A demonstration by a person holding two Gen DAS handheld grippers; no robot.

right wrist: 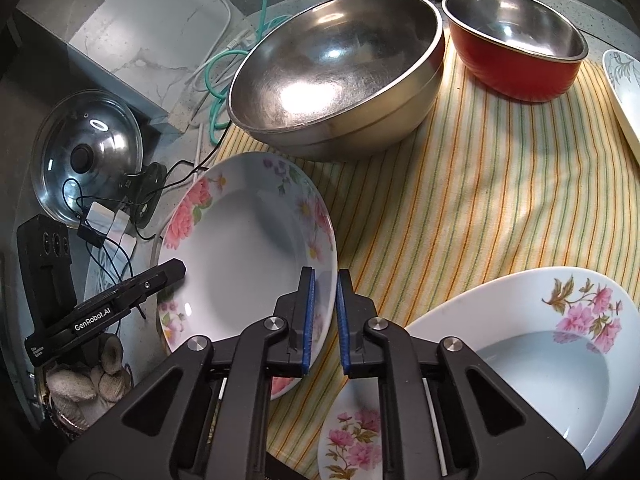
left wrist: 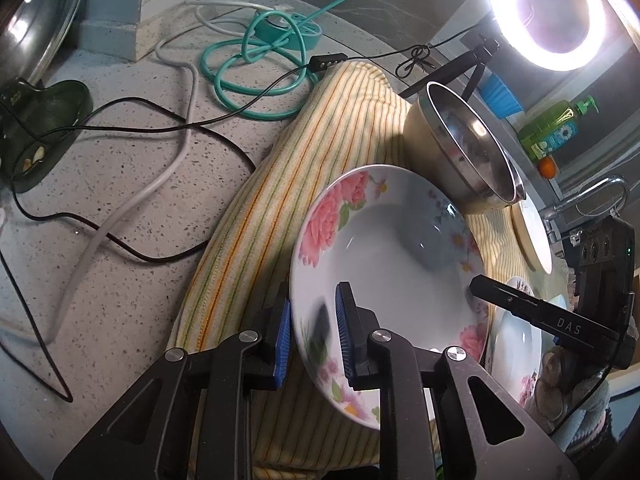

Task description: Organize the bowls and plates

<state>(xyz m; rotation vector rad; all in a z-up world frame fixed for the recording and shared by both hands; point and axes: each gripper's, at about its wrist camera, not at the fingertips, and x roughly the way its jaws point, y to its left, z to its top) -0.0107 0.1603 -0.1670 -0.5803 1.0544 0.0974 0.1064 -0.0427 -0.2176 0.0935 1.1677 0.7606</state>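
Pink-flowered white plate (left wrist: 384, 240), yellow-striped cloth (right wrist: 480, 200)

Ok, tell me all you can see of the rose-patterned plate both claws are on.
The rose plate is a deep white dish, glossy like ceramic, pink roses around its wide rim, empty. It tilts over the striped cloth, in front of the steel bowl. The left claw and right claw each pinch its rim, at opposite edges.

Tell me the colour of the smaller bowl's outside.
Red outside, bare steel inside. The smaller bowl shows best in the right wrist view.
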